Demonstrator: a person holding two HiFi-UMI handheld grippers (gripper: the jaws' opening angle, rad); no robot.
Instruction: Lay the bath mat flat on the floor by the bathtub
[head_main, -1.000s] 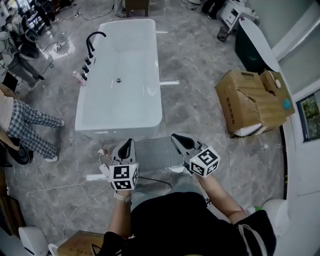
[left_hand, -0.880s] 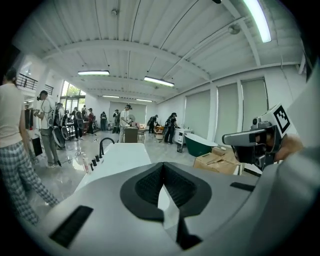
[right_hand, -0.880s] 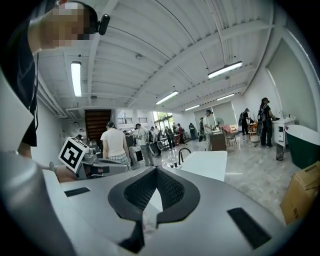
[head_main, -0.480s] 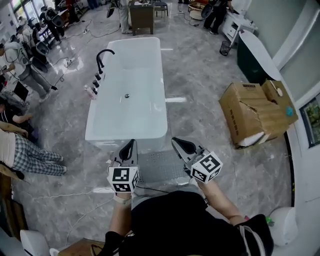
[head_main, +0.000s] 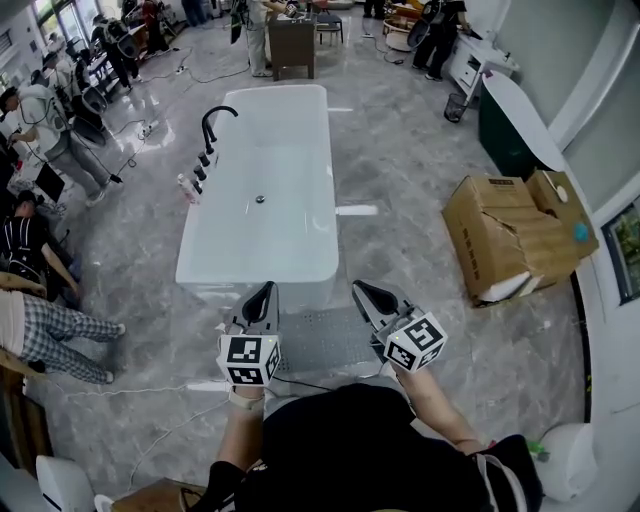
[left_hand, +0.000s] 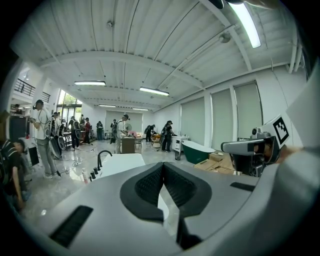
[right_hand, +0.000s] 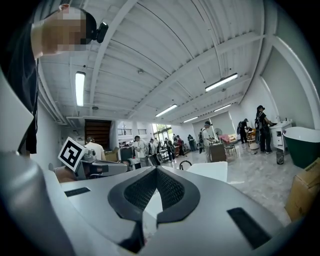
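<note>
Left tool (head_main: 262, 298): jaws together, nothing between them. Right tool (head_main: 363, 294): same, closed and empty. Both are held up off the floor (head_main: 400, 170), pointing toward the white bathtub (head_main: 265, 200). The grey bath mat (head_main: 325, 338) lies spread on the floor against the tub's near short end, showing between the two tools. Its near edge is hidden by the person's body. A torn cardboard box (head_main: 505, 235) sits well apart on the right.

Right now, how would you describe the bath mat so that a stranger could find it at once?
Find the white bathtub in the middle of the grey floor. At its short end nearest the camera wearer, on the floor, lies the bath mat. It is a flat grey rectangle with a dotted surface, unlike the glossy veined floor around it.
</note>
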